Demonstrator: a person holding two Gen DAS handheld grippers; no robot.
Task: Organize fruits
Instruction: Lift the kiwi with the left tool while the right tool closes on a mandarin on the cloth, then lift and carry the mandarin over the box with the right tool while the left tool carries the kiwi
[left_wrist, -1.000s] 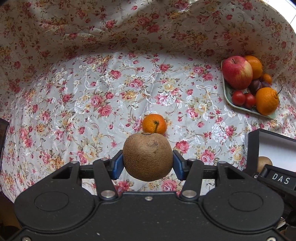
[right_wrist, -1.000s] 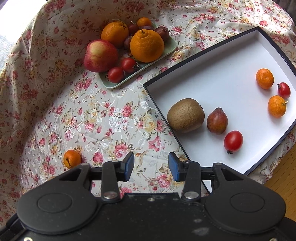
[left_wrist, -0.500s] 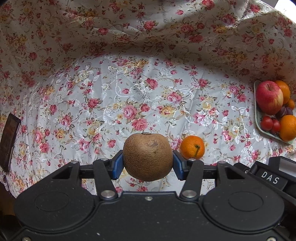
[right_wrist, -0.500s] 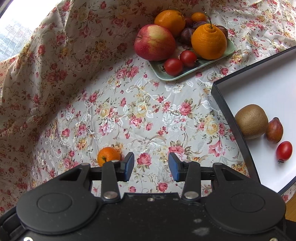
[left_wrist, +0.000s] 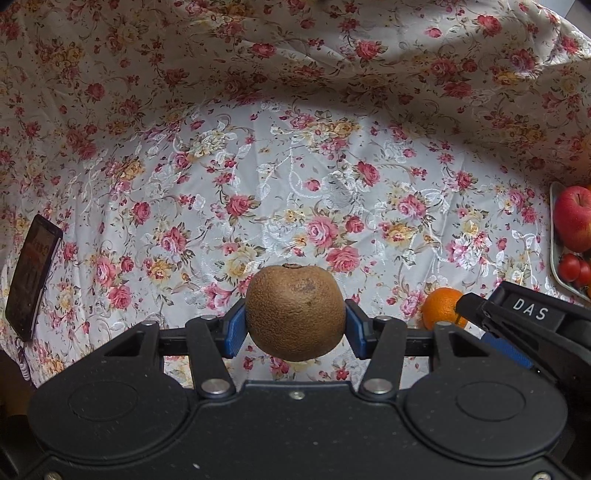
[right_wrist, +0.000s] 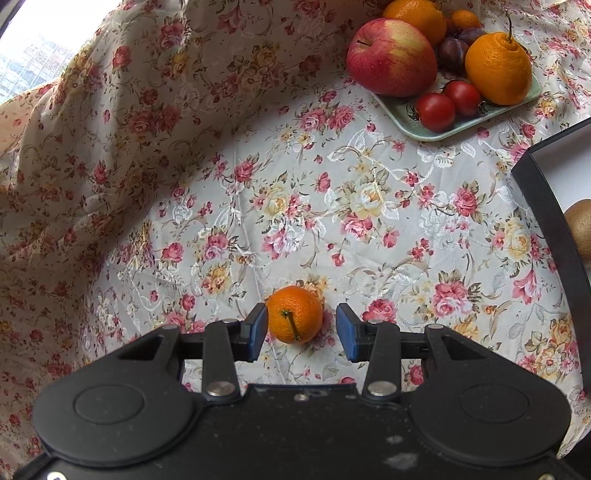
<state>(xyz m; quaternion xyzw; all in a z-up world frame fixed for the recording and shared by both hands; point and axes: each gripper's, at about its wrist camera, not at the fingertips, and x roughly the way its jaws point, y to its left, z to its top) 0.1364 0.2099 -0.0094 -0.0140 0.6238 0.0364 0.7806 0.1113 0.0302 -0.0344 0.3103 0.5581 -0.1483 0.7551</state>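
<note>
My left gripper (left_wrist: 295, 325) is shut on a brown kiwi (left_wrist: 295, 312) and holds it above the floral cloth. A small mandarin (right_wrist: 294, 314) lies on the cloth between the open fingers of my right gripper (right_wrist: 301, 326), closer to the left pad. The same mandarin (left_wrist: 441, 308) shows in the left wrist view, partly behind the right gripper's body (left_wrist: 528, 317). A black box with a white floor (right_wrist: 554, 192) sits at the right edge, with another kiwi (right_wrist: 581, 229) inside.
A pale green plate (right_wrist: 436, 131) at the back right holds an apple (right_wrist: 391, 57), oranges, plums and cherry tomatoes. A dark phone (left_wrist: 33, 273) lies at the cloth's left edge. The cloth rises in folds behind.
My right gripper has moved left and down to the mandarin, which now lies between its fingers. My left gripper has swung left with the kiwi still in it.
</note>
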